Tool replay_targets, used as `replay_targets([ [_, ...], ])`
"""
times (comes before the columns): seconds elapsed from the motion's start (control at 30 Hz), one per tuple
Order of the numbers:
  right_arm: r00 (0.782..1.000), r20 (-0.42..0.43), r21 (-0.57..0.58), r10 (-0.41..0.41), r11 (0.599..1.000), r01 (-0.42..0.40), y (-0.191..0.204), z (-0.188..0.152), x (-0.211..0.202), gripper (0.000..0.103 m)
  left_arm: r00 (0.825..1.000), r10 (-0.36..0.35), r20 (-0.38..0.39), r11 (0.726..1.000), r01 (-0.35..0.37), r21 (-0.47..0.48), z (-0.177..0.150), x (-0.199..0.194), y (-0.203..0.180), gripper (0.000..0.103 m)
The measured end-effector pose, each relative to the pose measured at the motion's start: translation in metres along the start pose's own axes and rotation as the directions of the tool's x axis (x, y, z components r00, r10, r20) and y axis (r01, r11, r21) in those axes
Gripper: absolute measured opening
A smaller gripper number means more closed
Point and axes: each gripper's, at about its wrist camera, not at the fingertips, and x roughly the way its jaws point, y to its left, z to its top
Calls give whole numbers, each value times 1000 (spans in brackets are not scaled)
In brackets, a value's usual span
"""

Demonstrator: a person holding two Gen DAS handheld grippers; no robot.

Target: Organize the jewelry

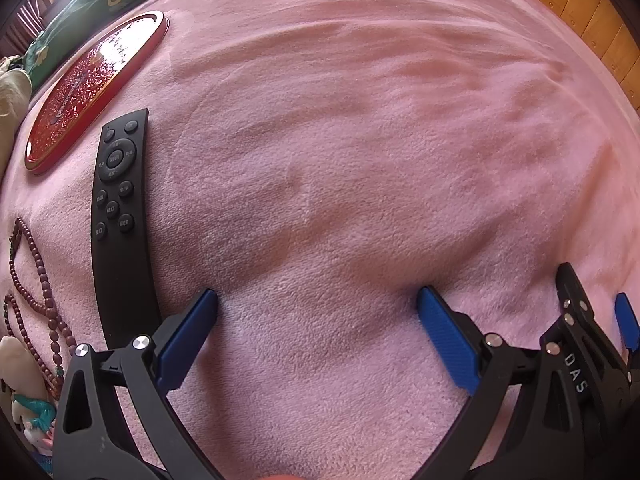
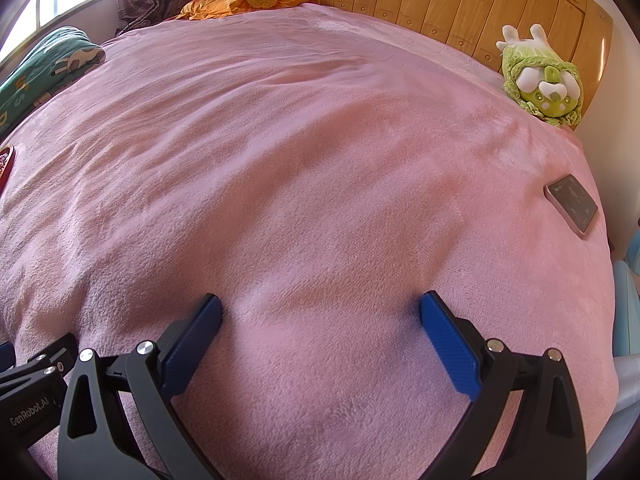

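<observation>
A long string of dark red-brown beads (image 1: 28, 280) lies in loops on the pink blanket at the far left of the left wrist view. Beyond it rests a red oval tray (image 1: 92, 92) with a glittery inside and a gold rim; its edge also shows in the right wrist view, red tray (image 2: 6, 160). My left gripper (image 1: 318, 300) is open over bare blanket, to the right of the beads, with nothing between its blue pads. My right gripper (image 2: 320, 308) is open too, empty, just above the blanket. It also shows at the right edge of the left wrist view, right gripper (image 1: 592, 320).
A black remote control (image 1: 118, 216) lies between the beads and my left gripper. A small figurine (image 1: 24, 392) sits at the lower left. A green plush toy (image 2: 540, 80) leans on the wooden headboard (image 2: 460, 4). A phone (image 2: 572, 204) lies near the bed's right edge.
</observation>
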Motion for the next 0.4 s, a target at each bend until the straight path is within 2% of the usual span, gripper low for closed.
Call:
replay_targets([
  [0.4,1000,0,0,0,1000,0,0,0,0,99,1000,7,9,1000,-7,7,-9,-4,-6,97],
])
